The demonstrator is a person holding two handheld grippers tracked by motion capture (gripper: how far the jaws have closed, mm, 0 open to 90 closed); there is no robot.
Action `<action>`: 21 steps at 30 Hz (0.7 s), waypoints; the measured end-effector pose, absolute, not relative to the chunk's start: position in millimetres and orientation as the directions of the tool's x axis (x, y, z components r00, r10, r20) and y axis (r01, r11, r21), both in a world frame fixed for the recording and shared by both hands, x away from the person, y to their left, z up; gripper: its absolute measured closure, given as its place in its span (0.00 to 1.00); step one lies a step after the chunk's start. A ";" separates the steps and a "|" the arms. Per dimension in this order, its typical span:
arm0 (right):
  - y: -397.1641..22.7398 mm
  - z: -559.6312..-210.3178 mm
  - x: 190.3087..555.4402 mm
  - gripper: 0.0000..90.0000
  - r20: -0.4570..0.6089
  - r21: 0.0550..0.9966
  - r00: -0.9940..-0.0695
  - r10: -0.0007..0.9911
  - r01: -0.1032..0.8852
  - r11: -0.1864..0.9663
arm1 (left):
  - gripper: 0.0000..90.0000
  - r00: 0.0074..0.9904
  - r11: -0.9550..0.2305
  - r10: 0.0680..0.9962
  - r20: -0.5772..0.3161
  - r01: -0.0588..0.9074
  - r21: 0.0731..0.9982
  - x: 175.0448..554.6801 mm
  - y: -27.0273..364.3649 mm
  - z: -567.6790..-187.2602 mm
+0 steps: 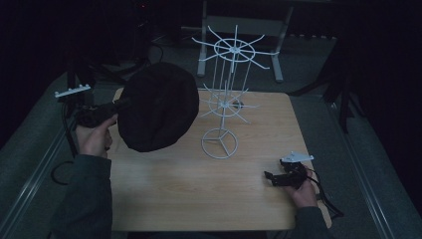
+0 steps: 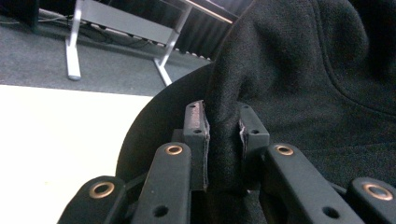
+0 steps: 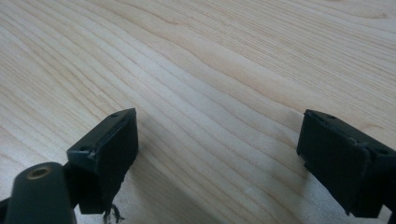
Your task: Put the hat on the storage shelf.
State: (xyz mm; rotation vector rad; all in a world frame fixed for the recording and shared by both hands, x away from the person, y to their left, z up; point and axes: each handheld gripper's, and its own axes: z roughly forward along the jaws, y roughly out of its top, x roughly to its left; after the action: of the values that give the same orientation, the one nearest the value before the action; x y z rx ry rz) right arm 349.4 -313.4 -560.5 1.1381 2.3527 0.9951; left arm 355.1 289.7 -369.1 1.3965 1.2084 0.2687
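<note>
Left tongs (image 2: 223, 135): clenched on a black hat (image 1: 158, 105), probably its rim, over the table's (image 1: 199, 189) left edge.
Right tongs (image 3: 217, 158): released, near the right edge.

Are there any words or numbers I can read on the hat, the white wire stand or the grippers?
None: no word, number or sign can be read.
The black hat shows plain cloth.
The white wire stand is bare.
The left gripper, the right gripper and the wooden table carry no label.
</note>
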 end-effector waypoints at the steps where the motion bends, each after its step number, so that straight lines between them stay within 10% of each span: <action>1: -313.4 -560.5 349.4 0.14 -0.003 0.719 -0.620 0.785 0.544 0.433 | 0.87 0.432 0.250 0.763 -0.480 0.488 0.836 355.1 289.7 -369.1; 21: -313.4 -560.5 349.4 0.14 -0.003 0.719 -0.620 0.785 0.544 0.433 | 0.87 0.441 0.294 0.734 -0.517 0.480 0.826 355.6 286.2 -361.1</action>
State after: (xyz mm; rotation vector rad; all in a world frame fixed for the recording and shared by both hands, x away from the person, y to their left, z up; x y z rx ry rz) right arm 349.4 -313.4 -560.5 1.1377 2.3531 0.9954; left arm 355.6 286.2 -361.1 1.3478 1.1949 0.2376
